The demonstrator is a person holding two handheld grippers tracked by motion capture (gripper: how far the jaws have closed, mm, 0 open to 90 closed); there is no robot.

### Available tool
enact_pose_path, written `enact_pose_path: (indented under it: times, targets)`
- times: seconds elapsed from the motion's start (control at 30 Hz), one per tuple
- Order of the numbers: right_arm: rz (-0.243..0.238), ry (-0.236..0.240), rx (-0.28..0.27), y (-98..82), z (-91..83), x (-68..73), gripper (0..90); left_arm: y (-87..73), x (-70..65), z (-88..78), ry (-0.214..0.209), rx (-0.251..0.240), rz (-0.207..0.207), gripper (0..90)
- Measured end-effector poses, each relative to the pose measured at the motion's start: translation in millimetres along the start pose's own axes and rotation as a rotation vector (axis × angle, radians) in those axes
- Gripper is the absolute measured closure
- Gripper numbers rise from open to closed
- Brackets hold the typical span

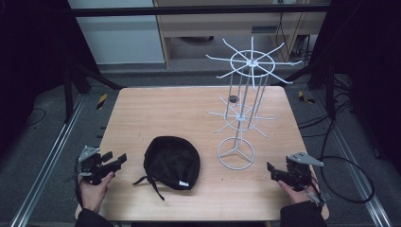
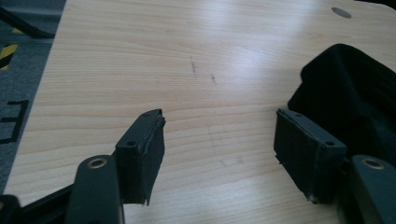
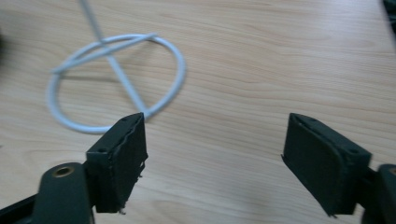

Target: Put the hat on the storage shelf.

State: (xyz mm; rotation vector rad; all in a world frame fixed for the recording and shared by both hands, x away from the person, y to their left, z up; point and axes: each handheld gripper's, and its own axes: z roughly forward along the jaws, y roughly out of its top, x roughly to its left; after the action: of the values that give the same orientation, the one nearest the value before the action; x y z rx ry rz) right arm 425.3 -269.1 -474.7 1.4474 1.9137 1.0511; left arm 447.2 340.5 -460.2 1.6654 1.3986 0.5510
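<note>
Both hands rest at the near table edge, each holding 1 gripper. Left gripper [image 1: 115, 161] and right gripper [image 1: 273, 170] have jaws spread wide, holding nothing. Between them on the wooden table [image 1: 165, 113] lies a black cap [image 1: 171, 161], beside a white wire rack [image 1: 241, 109] standing upright.

Wooden table [image 1: 156, 109], light grain, rounded corners. Black cap [image 1: 171, 162] lies near front edge, left of centre, strap trailing toward near-left. White wire rack [image 1: 246, 101] stands upright right of centre, ring base [image 3: 116, 79] flat on table, two tiers of spokes. Small dark round thing [image 1: 232, 99] on table behind rack. Cap and rack well apart. Grey floor [image 1: 42, 142] around table.
</note>
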Motion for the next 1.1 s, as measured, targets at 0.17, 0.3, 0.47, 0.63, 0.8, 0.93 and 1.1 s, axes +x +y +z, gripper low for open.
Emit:
enact_pose_path:
  times: [0.17, 0.3, 0.47, 0.63, 0.8, 0.93, 1.1]
  targets:
    - [-0.036, 0.056, 0.009, 3.3, 0.2, 20.8, 28.1, 0.2, -7.6, -5.6, -0.02, -0.019, 0.002, 39.4]
    - [-0.047, 0.119, 0.022, 6.2, 1.9, 39.5, 31.5, 0.4, -17.0, -12.7, -0.026, -0.048, 0.016, 42.5]
    - [-0.068, 0.166, 0.009, 9.7, 3.2, 59.3, 33.3, 0.8, -25.5, -13.5, -0.028, -0.056, 0.037, 45.0]
    - [-0.098, 0.208, 0.006, 12.2, 4.5, 76.2, 35.7, 0.6, -31.9, -12.9, -0.044, -0.063, 0.046, 43.9]
    - [-0.119, 0.278, -0.008, 17.7, 6.7, 103.5, 40.3, 1.2, -44.1, -9.1, -0.071, -0.054, 0.07, 44.3]
    - [-0.145, 0.305, -0.013, 23.5, 11.6, 122.2, 43.1, 1.8, -53.4, -4.6, -0.086, -0.042, 0.091, 44.0]
    - [-0.168, 0.324, -0.005, 27.6, 18.6, 141.3, 45.8, 2.0, -60.3, 2.3, -0.087, -0.018, 0.103, 43.2]
